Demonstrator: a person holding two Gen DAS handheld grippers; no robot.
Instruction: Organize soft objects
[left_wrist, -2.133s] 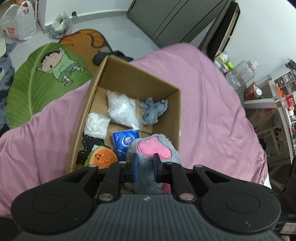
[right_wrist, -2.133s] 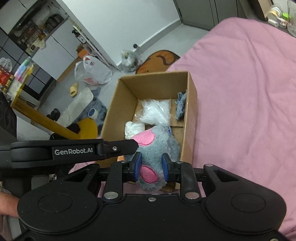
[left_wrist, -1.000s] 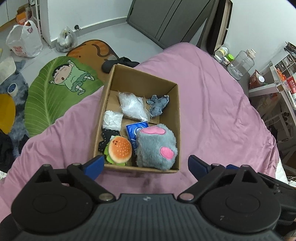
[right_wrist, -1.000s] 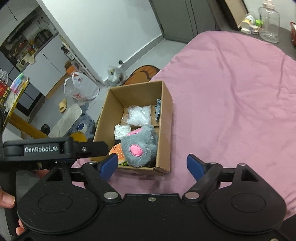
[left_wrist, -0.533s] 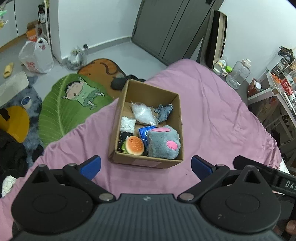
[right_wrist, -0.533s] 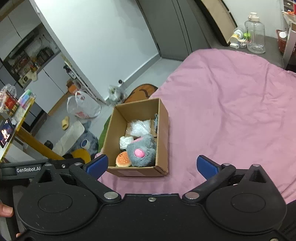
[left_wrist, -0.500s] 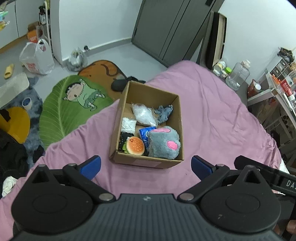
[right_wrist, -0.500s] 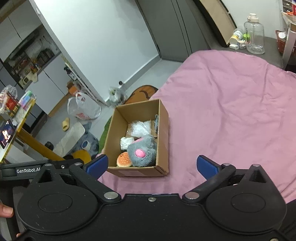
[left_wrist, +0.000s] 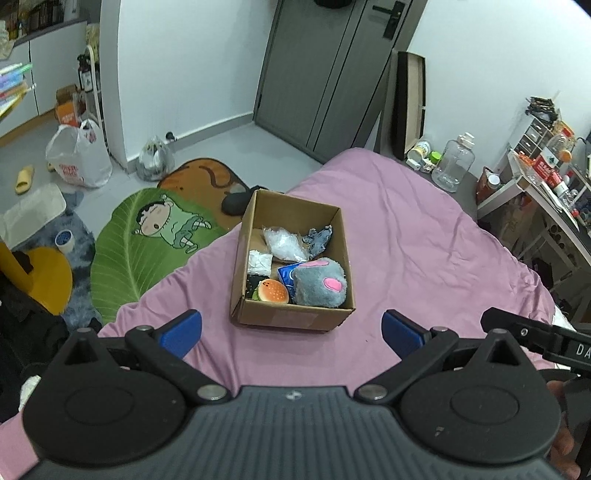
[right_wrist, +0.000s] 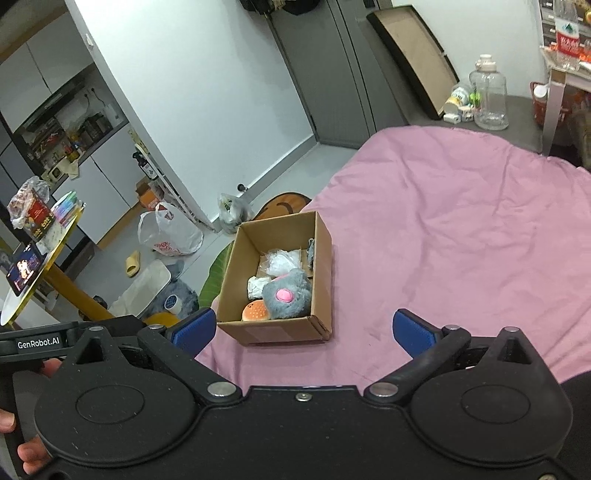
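Left wrist view first: the left gripper (left_wrist: 291, 328) has its blue pads spread wide apart with nothing between them, hanging above the pink bedspread (left_wrist: 424, 251) and well short of the cardboard box (left_wrist: 291, 316). My read is that everything soft is parked in the box on purpose, so the bed itself is bare. The big grey plush (left_wrist: 320, 283) fills the near right corner, fuzzy and blocky with pink patches on top and side. Right beside it sits a burger plush (left_wrist: 273, 291), round with an orange bun. Behind those: a blue tissue pack (left_wrist: 285, 274), a small white crumpled bundle (left_wrist: 259, 260), a clear crinkly bag of white stuff (left_wrist: 283, 240), and a small grey-blue rag-like toy (left_wrist: 319, 236) leaning on the right wall. There's something dark under the burger that I can't make out.

Right wrist view: the right gripper (right_wrist: 304, 330) is also wide open and empty, with the box just ahead of its left pad. From here the grey plush stands nearly as high as the plain corrugated box walls, the tallest thing in there. Looks pretty much sorted to me, since I don't see any soft stuff left on the bedspread.
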